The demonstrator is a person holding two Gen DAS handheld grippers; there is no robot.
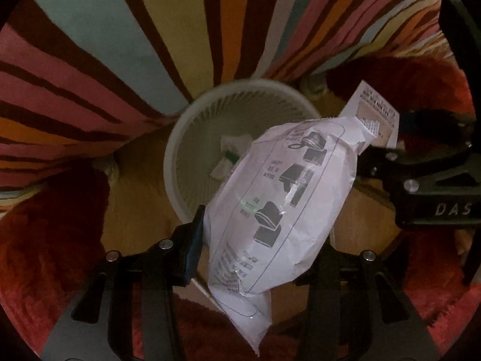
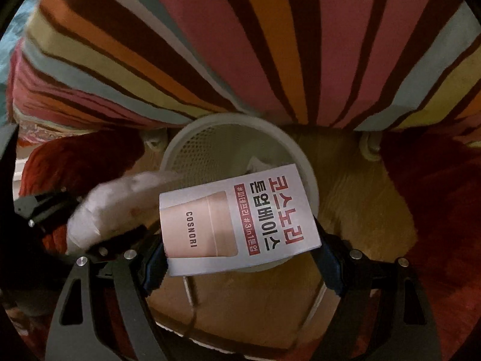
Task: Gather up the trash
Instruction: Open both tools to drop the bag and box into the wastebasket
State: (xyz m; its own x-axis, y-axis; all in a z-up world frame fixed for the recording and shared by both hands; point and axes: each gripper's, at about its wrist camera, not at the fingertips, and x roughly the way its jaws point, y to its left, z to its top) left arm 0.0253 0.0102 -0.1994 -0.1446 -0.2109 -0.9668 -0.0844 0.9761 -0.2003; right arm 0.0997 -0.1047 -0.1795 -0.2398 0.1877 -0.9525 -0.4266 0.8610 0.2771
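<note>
My left gripper (image 1: 264, 240) is shut on a crumpled white plastic bag (image 1: 279, 210) with black printed pictures, held above the white mesh bin (image 1: 192, 138). My right gripper (image 2: 240, 249) is shut on a white and pink COSNORI box (image 2: 237, 216), held over the same bin (image 2: 210, 138). The box also shows at the right in the left wrist view (image 1: 375, 114), with the right gripper's fingers (image 1: 384, 162) on it. The bag shows blurred at the left in the right wrist view (image 2: 114, 207). Some white trash (image 1: 228, 156) lies inside the bin.
The bin stands on a wooden floor (image 2: 360, 198) against a striped multicolour cover (image 2: 240, 45). A fluffy red rug (image 1: 51, 240) lies on both sides of the bin. A thin cable (image 2: 189, 294) runs on the floor below the box.
</note>
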